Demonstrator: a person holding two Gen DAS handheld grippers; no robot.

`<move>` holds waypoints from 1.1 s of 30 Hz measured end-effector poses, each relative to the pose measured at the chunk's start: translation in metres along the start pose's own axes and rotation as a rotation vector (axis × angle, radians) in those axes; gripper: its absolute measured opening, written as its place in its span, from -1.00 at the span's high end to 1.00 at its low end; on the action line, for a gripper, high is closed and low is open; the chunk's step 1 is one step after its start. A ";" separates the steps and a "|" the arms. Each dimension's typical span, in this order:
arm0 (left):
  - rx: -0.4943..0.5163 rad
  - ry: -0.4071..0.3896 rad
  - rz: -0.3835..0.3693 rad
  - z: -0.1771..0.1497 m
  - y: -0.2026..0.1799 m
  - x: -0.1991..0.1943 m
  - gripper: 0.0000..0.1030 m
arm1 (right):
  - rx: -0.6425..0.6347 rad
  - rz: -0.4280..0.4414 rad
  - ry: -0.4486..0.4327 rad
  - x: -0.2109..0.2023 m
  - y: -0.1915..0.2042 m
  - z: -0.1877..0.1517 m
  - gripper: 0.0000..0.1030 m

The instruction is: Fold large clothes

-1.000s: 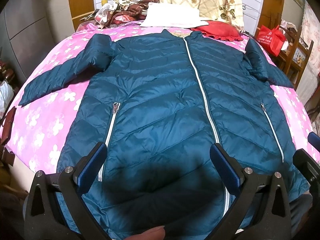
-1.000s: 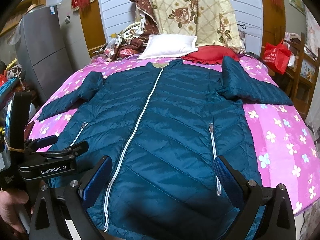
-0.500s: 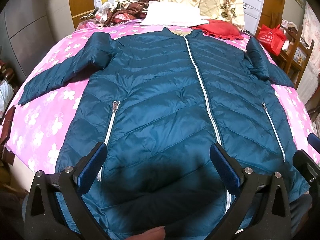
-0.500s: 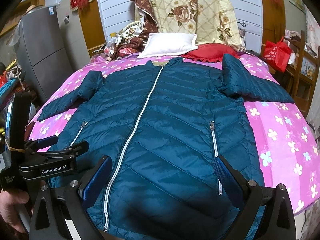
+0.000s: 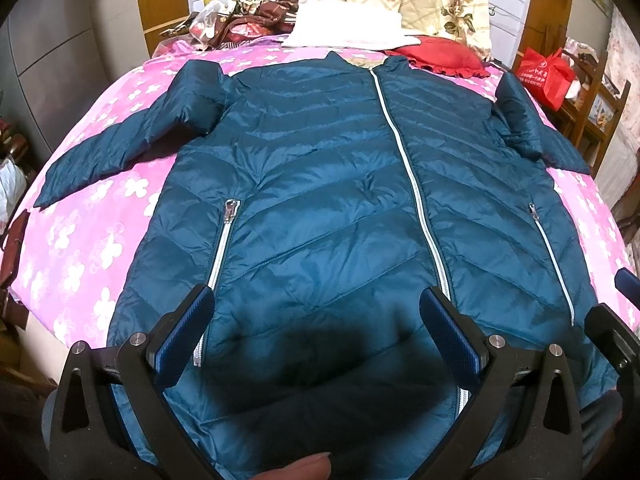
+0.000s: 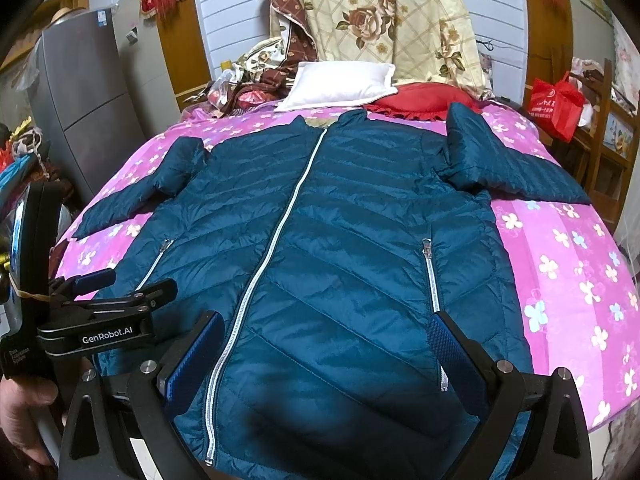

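Jacket (image 5: 320,208), teal and quilted, lay flat and zipped, front up, on the pink flowered bedspread (image 5: 80,248), sleeves spread outward. Left gripper (image 5: 316,320) and right gripper (image 6: 326,340) hovered over its hem, jaws wide apart, holding nothing.

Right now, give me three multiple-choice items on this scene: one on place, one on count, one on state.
1. Where does the white pillow lie?
A. beyond the jacket's collar
B. on a sleeve
C. on the floor

2. How many pocket zippers show on the jacket?
A. one
B. two
C. four

3. The main zipper is:
A. fully open
B. missing
C. closed

Answers: 1 A, it sits past the collar at the bed's far end; 2 B, one on each side; 3 C, both fronts meet along it.
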State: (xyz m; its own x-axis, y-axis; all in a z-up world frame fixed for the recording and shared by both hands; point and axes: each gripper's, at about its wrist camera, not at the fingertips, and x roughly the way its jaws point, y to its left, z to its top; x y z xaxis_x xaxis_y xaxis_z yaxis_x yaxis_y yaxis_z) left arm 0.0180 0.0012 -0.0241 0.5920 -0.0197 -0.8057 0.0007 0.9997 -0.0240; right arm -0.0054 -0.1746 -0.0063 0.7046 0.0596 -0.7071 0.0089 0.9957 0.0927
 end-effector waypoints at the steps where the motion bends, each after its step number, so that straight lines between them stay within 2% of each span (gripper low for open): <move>1: 0.000 0.002 0.001 0.000 0.000 0.000 -0.99 | -0.002 -0.002 0.001 0.001 0.000 0.000 -0.95; 33: -0.013 0.008 -0.005 0.003 0.008 0.003 -0.99 | -0.011 -0.003 0.012 0.006 0.007 0.005 -0.95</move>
State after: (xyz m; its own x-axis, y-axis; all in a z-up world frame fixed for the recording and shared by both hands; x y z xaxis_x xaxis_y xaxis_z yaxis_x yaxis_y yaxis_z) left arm 0.0226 0.0088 -0.0249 0.5858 -0.0249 -0.8101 -0.0065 0.9994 -0.0354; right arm 0.0023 -0.1678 -0.0063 0.6960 0.0572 -0.7157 0.0036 0.9965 0.0832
